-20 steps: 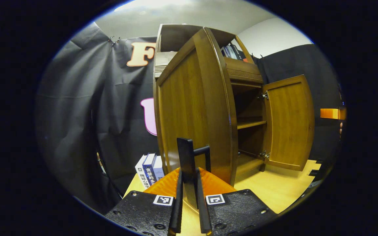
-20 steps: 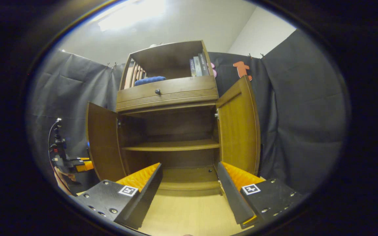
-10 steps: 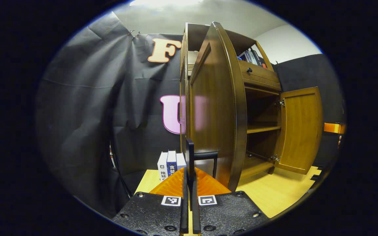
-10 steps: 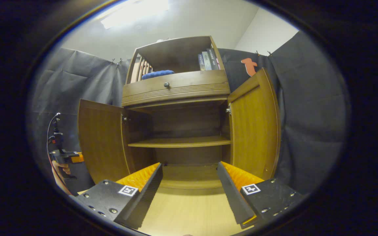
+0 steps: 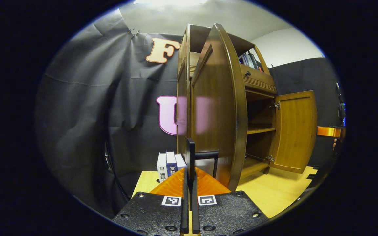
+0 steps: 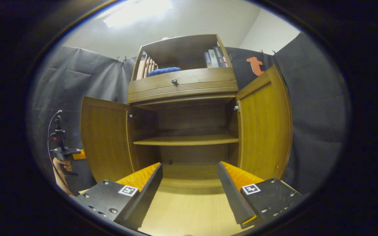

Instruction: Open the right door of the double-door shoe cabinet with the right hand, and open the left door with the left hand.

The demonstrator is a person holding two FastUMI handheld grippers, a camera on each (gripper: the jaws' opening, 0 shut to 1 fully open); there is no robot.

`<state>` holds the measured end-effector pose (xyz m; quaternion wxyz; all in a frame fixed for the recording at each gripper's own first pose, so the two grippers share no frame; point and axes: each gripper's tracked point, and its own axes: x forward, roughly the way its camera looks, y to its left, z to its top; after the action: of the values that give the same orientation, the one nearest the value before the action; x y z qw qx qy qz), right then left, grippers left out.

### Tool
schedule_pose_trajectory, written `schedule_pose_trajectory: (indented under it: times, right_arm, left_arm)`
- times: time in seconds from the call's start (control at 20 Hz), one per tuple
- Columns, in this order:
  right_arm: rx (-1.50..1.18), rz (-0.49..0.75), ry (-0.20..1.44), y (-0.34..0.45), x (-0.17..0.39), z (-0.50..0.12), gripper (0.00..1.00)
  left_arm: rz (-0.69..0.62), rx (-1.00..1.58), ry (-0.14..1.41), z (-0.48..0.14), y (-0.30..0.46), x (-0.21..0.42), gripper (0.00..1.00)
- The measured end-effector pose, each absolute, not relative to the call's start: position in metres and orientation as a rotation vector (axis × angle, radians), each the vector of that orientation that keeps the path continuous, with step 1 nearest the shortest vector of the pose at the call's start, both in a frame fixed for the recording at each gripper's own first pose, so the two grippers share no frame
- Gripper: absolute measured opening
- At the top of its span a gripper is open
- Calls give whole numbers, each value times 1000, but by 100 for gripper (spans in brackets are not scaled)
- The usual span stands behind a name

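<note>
The brown wooden shoe cabinet [image 6: 182, 88] stands on a light wood floor with both lower doors open. In the left gripper view the left door [image 5: 215, 108] is seen almost edge-on, swung far out. My left gripper [image 5: 189, 173] is shut on that door's black bar handle [image 5: 190, 152]. The right door [image 5: 295, 131] stands open beyond it. In the right gripper view my right gripper [image 6: 189, 165] is open with nothing between its fingers, facing the cabinet's bare inner shelf [image 6: 185, 140]. The left door [image 6: 105, 141] and right door [image 6: 262, 127] flank it. A hand holds the left gripper [image 6: 66, 154] at far left.
A drawer with a dark knob [image 6: 174, 81] sits above the doors. Books [image 6: 213, 58] and a blue item [image 6: 164, 70] rest on the top shelf. Several books [image 5: 169, 164] stand on the floor beside the cabinet. Black cloth walls close in on both sides.
The left door has swung farther outward with my left gripper holding its handle. The right gripper stayed open and drifted slightly, so the cabinet sits a bit more to the right in its view.
</note>
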<state>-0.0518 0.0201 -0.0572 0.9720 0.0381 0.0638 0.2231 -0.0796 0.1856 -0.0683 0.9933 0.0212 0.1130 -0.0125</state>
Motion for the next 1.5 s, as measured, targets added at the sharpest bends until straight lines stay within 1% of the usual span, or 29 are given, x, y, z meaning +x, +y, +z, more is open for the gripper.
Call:
schedule_pose_trajectory:
  times: [0.5,0.65,0.8,0.9,1.0,1.15,1.2,1.3,1.35,1.5]
  right_arm:
    - [104,449,135,21,-55,-71,99]
    - [109,450,131,23,-58,-72,99]
    - [108,448,124,26,-60,-73,99]
    - [111,453,123,27,-62,-73,99]
    - [109,446,118,26,-63,-72,99]
    - [94,435,107,24,-62,-70,99]
    - [93,435,105,24,-62,-69,99]
    - [98,432,99,23,-62,-68,98]
    - [100,428,95,21,-62,-68,99]
    - [101,413,86,17,-60,-64,99]
  left_arm:
    - [-32,52,214,-66,183,-82,6]
    - [-44,63,187,-55,181,-90,11]
    - [-27,79,169,-47,184,-97,9]
    - [-19,89,172,-44,184,-104,10]
    - [-12,95,177,-42,183,-109,14]
    - [11,99,181,-37,183,-113,16]
    - [19,96,179,-36,183,-115,19]
    - [32,82,161,-29,181,-119,35]
    - [43,79,155,-27,179,-124,37]
    - [65,75,146,-19,174,-132,36]
